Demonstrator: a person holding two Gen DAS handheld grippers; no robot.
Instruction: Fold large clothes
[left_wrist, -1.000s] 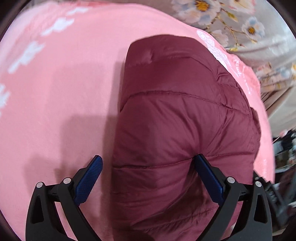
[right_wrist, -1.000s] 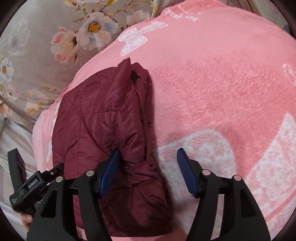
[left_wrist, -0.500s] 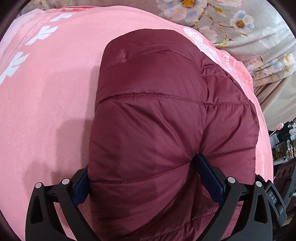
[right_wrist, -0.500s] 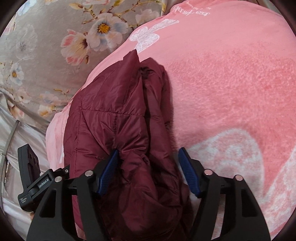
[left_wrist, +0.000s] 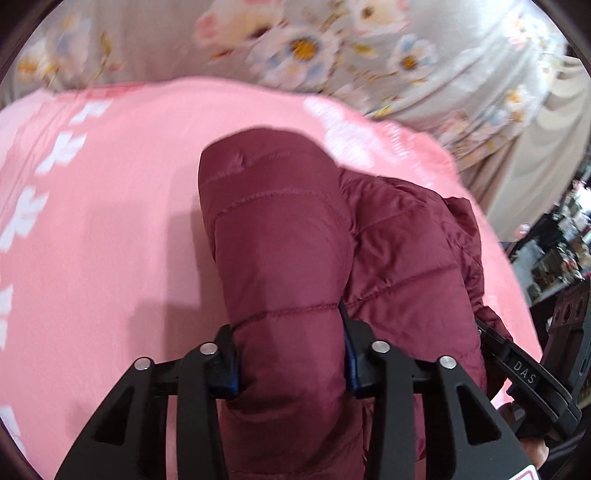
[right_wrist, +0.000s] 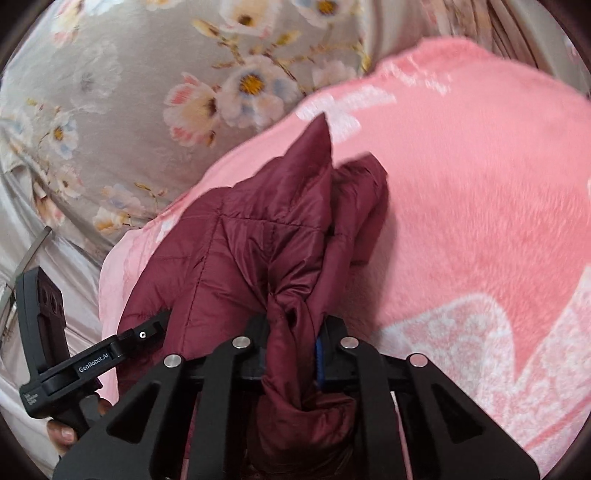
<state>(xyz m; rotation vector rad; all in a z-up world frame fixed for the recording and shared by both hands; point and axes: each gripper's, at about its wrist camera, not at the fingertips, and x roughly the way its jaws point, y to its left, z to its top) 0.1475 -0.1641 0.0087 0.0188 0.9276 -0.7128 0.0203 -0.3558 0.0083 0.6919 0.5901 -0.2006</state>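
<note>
Black hand-held gripper (right_wrist: 290, 363), silver screws, blue pads, apparently "GenRobot.AI" lettering.

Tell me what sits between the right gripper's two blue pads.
A bunched fold of the maroon puffer jacket fills the right gripper, whose jaws have just been closing onto it. The right wrist view shows it.

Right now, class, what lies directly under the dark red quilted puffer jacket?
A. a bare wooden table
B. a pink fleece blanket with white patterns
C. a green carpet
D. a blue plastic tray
B: the dark red quilted puffer jacket, gripped by both the left gripper and the right gripper, sits on the pink fleece blanket with white patterns, which spreads over a grey floral sheet.
</note>
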